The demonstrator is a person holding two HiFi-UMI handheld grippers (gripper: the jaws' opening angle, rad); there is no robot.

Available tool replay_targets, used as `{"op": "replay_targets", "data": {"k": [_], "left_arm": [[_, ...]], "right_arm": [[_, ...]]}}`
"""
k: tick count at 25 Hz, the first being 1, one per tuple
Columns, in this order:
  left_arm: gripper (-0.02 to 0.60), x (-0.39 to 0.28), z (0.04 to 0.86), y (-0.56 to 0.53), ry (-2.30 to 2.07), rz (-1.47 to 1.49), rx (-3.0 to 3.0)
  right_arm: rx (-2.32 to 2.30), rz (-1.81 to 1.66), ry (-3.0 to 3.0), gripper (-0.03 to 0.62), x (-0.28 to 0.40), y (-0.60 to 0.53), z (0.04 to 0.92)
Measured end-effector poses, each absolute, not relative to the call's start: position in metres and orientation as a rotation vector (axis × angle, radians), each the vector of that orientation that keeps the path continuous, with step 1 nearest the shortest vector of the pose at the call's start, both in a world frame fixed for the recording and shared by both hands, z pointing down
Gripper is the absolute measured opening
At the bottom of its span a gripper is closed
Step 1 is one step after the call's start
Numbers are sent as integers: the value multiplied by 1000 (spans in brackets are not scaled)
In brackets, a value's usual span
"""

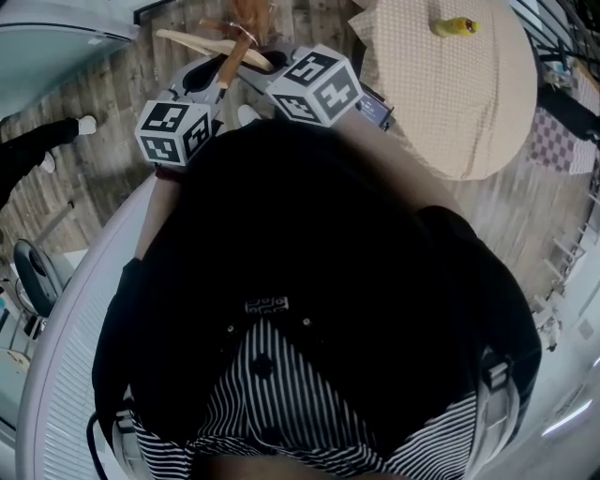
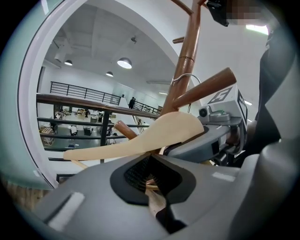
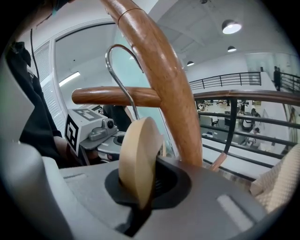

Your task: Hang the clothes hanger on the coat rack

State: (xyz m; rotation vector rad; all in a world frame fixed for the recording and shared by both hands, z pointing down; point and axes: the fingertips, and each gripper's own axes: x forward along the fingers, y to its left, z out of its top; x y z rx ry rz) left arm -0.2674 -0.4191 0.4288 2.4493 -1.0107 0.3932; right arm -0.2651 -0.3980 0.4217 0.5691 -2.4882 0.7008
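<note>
The pale wooden clothes hanger is carried between both grippers, right against the brown coat rack pole. My left gripper is shut on a thin wooden part of the hanger. One broad end of the hanger is clamped in my right gripper, which is shut. The metal hook arches over a horizontal peg, and its wire crosses in front of the peg. I cannot tell whether it rests on it. In the head view the hanger lies just beyond the two marker cubes.
A round table with a beige cloth stands to the right, bearing a small yellow thing. Someone's shoe shows at the left on the wooden floor. A black railing runs behind the rack. A second peg slants up right.
</note>
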Motion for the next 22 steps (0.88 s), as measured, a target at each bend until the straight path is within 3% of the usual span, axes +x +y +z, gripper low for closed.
{"op": "replay_targets", "data": {"k": [22], "left_arm": [[3, -270, 463, -424, -986, 449, 2375]], "right_arm": [[559, 735, -2413, 2, -267, -403, 454]]}}
